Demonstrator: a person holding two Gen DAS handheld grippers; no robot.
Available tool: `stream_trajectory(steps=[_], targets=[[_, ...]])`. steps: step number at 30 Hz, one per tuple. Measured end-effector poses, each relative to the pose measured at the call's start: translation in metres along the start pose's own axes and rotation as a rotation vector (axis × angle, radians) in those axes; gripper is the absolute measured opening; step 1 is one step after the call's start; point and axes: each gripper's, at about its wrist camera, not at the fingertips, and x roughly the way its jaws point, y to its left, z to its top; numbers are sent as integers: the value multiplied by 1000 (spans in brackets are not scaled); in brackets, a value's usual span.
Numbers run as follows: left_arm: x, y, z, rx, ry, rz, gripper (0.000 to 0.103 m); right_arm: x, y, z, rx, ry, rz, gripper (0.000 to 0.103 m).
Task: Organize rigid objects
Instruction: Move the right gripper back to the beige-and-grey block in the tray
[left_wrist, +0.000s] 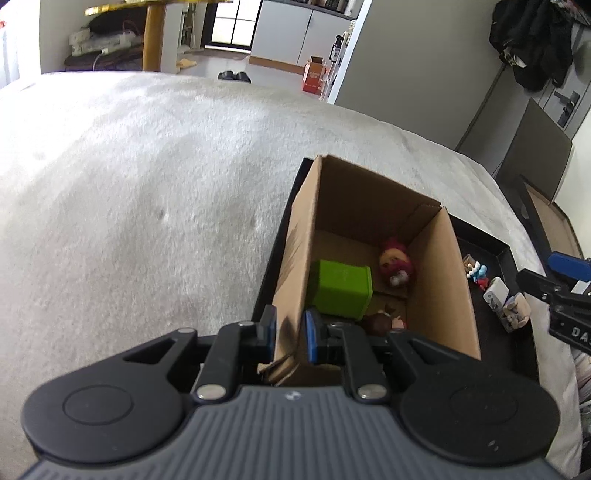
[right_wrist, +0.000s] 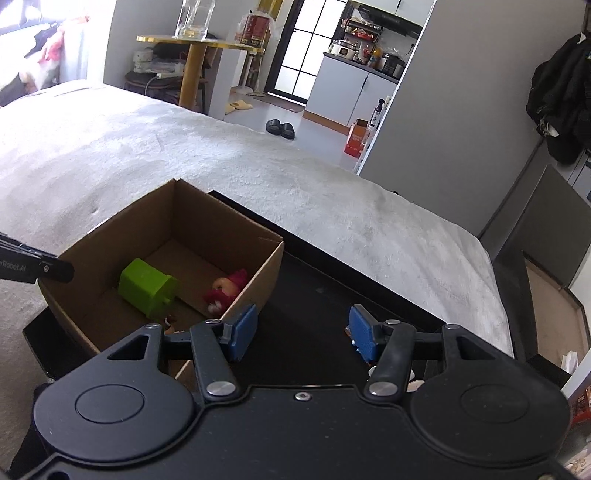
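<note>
**Risk: box tips or slides while left holds it one-sided**

Left gripper is clamped on the near wall of the box, one pad outside, one inside. Wall already looks creased at the pinch. Box sits in a black tray on the white bed.

Right gripper is spread wide with nothing between the pads, hovering over bare tray floor beside the box.

Already in the box: green block, red figure, and a brown-haired figure near the left pads.

Loose items are on the tray, just right of the box: small blue figure, white charger, tan figure. In the right view they're mostly hidden under the gripper body; probably those are the bits peeking by the right pad, can't confirm.

What can go wrong:
- Pulling or lifting on a single wall folds the cardboard, box tilts, contents roll out.
- Bed is soft, so pressing down rocks the tray and scatters the small pieces.
- Right pick is nearly blind; pads could knock the small figures over or shove them against the tray wall.
- Carrying a piece in, right fingers could clip the box rim.
</note>
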Motion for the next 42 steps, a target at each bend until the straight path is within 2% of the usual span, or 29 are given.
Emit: stream_trajectory(steps=[6, 12, 15, 17, 23, 25, 35, 42], targets=[[-10, -17, 8, 47, -9, 46, 16, -2, -23, -6, 40, 2, 47, 56], [-9, -34, 9, 97, 18, 89, 24, 3, -43, -27, 132, -2, 74, 56], [-7, -43, 9, 122, 41, 123, 35, 6, -53, -38, 164, -12, 87, 61], [-7, -49, 11, 126, 46, 148, 49, 8, -60, -44, 179, -11, 88, 62], [-9, -76, 22, 171, 11, 196, 71, 15, -83, -61, 245, -29, 97, 69], [-8, -87, 24, 182, 5, 202, 73, 19, -90, -69, 273, -32, 99, 72], [1, -132, 30, 225, 15, 252, 81, 32, -117, -90, 330, -33, 102, 72], [-4, -148, 33, 244, -43, 270, 83, 48, -131, -109, 347, -7, 95, 73]])
